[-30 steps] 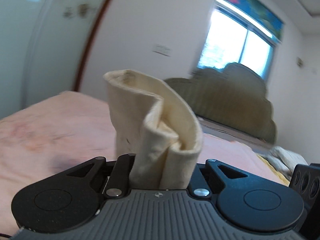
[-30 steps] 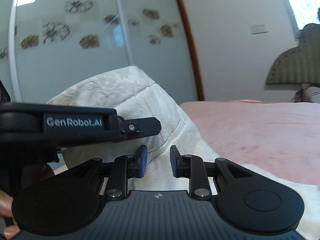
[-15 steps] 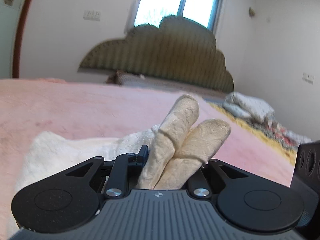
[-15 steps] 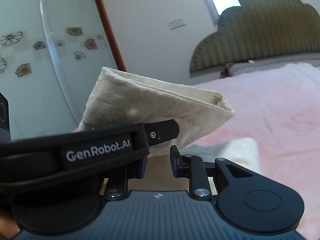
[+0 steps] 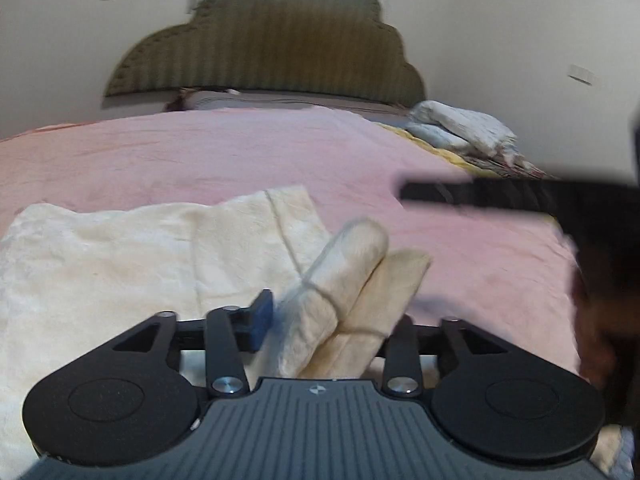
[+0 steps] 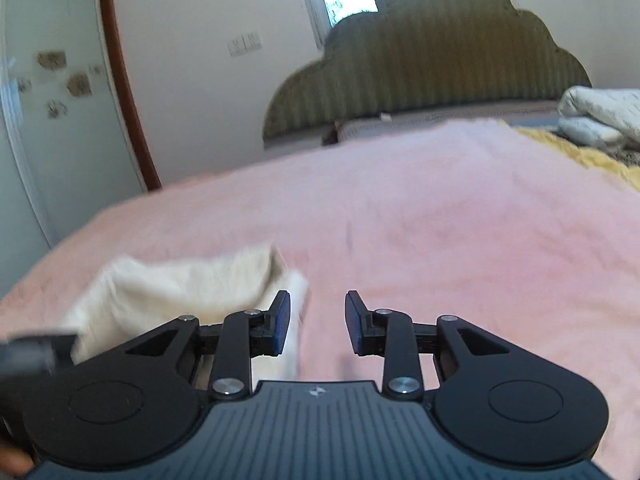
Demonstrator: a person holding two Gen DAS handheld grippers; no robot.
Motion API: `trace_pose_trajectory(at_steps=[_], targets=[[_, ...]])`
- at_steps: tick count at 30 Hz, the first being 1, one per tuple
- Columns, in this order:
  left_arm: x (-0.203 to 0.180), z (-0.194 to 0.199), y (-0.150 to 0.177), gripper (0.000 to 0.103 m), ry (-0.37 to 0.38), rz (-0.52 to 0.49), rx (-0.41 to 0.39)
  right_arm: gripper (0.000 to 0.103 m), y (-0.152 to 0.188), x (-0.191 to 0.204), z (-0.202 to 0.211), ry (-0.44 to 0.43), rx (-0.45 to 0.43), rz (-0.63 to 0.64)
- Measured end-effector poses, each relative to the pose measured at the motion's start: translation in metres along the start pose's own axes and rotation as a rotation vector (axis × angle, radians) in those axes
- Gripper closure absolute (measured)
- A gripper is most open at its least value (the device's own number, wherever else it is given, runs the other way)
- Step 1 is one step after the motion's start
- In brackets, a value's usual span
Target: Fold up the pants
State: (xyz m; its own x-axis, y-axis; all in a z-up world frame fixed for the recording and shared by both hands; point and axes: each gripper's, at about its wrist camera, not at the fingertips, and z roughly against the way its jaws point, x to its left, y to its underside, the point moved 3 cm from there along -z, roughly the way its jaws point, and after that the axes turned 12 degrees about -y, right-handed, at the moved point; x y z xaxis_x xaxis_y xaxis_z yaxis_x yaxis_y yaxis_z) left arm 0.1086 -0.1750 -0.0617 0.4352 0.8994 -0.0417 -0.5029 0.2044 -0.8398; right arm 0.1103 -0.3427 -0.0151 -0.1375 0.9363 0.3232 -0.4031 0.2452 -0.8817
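Pants [image 5: 120, 256], cream, nubbly, lie doubled on fuzzy pink blanket [image 5: 224, 152].

Both cameras sit just behind their own gripper and look forward along the fingers, slightly downward, low and close over the pink bed cover [image 5: 248, 152]. The left wrist view faces the olive headboard [image 5: 264, 48] almost straight on, with the cream pants [image 5: 120, 256] directly in front of it and very near. The right wrist view faces the same headboard [image 6: 436, 56] from a place more to the right, so the pants [image 6: 180, 288] lie at its lower left. Both views share the bed cover [image 6: 440, 216], the headboard, the window above it, and the folded bedding at the right edge [image 5: 460, 128].
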Motion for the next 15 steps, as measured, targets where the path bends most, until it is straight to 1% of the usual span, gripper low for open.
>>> trace_pose_trajectory(at_steps=[1,3,5,6,7,8,9,10,11,12,13,15], targets=[[-0.001,0.004,0.002,0.049,0.020,-0.012,0.003,0.073,-0.009,0.007,-0.003,-0.019,-0.010,0.042],[0.001,0.015,0.006,0.047,0.038,-0.033,-0.002,0.072,-0.026,0.031,-0.019,-0.053,0.003,0.160],[0.010,0.026,0.009,0.045,0.053,-0.027,0.002,0.068,-0.036,0.055,-0.049,-0.120,0.067,0.261],[0.018,0.031,0.009,0.044,0.039,-0.014,-0.001,0.068,-0.036,0.064,-0.065,-0.153,0.109,0.290],[0.027,0.037,0.009,0.038,0.015,0.003,-0.009,0.068,-0.035,0.075,-0.083,-0.192,0.160,0.316],[0.037,0.043,0.009,0.035,-0.014,0.023,-0.019,0.068,-0.031,0.083,-0.100,-0.232,0.213,0.335],[0.045,0.047,0.008,0.034,-0.039,0.037,-0.027,0.068,-0.025,0.087,-0.113,-0.257,0.259,0.343],[0.053,0.051,0.007,0.035,-0.052,0.041,-0.024,0.069,-0.017,0.087,-0.125,-0.259,0.311,0.347],[0.059,0.053,0.007,0.034,-0.048,0.050,-0.027,0.069,-0.011,0.085,-0.135,-0.230,0.349,0.365],[0.067,0.059,0.005,0.032,-0.078,0.068,-0.049,0.069,-0.007,0.080,-0.137,-0.202,0.356,0.379],[0.073,0.064,0.002,0.036,-0.117,0.075,-0.075,0.069,-0.004,0.073,-0.133,-0.174,0.357,0.384],[0.083,0.070,-0.003,0.035,-0.133,0.081,-0.116,0.069,0.005,0.054,-0.113,-0.108,0.355,0.387]])
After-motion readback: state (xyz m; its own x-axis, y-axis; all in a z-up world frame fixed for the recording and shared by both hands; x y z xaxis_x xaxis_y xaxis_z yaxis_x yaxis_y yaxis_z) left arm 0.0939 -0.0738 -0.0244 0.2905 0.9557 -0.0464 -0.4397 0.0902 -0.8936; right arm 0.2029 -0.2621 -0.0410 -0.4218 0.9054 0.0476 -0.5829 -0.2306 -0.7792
